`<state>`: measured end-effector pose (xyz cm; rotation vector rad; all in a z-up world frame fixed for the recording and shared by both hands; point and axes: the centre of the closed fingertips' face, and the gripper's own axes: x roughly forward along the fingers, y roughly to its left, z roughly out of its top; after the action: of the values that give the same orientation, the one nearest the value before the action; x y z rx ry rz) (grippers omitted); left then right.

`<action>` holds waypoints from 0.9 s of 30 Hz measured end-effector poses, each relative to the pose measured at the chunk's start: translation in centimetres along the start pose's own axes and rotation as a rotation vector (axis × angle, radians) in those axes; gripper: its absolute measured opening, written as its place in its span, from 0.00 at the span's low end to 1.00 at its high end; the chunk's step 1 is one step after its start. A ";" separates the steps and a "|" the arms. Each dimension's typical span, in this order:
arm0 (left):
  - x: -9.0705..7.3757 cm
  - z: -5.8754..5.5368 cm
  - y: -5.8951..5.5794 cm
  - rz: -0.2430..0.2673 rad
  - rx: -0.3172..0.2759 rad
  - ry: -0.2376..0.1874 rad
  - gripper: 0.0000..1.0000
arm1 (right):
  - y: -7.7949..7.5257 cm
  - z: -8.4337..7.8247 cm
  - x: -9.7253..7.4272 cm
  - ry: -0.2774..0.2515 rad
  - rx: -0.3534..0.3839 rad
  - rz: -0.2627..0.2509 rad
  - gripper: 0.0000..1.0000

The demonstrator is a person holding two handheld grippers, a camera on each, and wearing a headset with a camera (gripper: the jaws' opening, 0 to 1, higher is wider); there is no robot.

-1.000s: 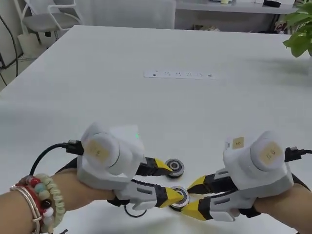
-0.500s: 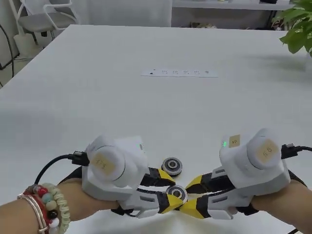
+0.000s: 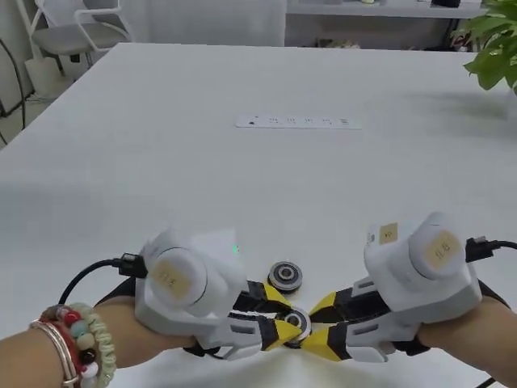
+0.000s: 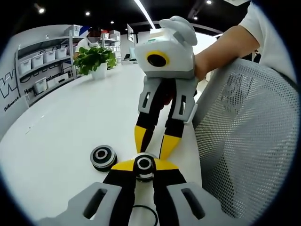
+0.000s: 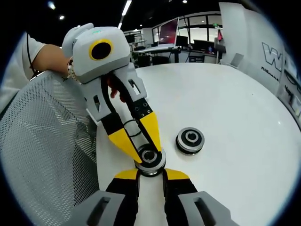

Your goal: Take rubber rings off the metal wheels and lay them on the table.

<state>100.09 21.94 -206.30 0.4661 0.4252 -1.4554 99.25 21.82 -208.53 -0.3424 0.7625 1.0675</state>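
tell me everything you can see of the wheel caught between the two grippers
The wheel is small, round and metal-looking: a silvery face with concentric rings around a dark centre hole, and a black band on the rim, probably rubber. It lies flat, low over the white table near the person's edge; whether it rests on it is unclear. The left hand-held gripper clamps its sides with yellow tips, and the right hand-held gripper meets its edge from the opposite side.

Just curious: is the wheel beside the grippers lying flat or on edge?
Flat: the wheel lies face up on the table, its hub showing.
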 end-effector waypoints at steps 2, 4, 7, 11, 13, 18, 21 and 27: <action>0.0 0.0 0.0 -0.001 -0.005 -0.005 0.08 | 0.0 0.0 0.0 0.002 0.004 0.000 0.16; -0.1 -0.1 0.0 0.000 -0.010 -0.014 0.09 | 0.0 -0.1 -0.1 0.006 0.005 0.002 0.15; 0.0 -0.1 0.0 0.001 -0.009 -0.021 0.09 | 0.0 -0.3 -0.2 0.015 0.007 0.003 0.12; 0.0 -0.1 0.0 0.002 -0.009 -0.023 0.09 | 0.0 -0.4 -0.3 0.015 -0.003 0.006 0.08; 0.0 0.0 0.1 0.003 -0.010 -0.023 0.09 | -0.1 -0.5 -0.3 0.018 -0.017 0.004 0.07; 0.1 0.0 0.1 0.008 -0.013 -0.024 0.09 | -0.3 -0.4 -0.3 0.020 -0.041 -0.013 0.00; 0.0 0.0 0.1 0.009 -0.014 -0.025 0.09 | -0.4 -0.4 -0.3 0.017 -0.014 -0.011 0.00; 0.1 0.0 0.1 0.008 -0.011 -0.030 0.09 | -0.6 -0.4 -0.4 0.044 0.035 -0.023 0.00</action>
<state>100.23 21.86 -206.34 0.4361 0.4063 -1.4498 99.53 21.03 -208.59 -0.3445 0.8137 1.0261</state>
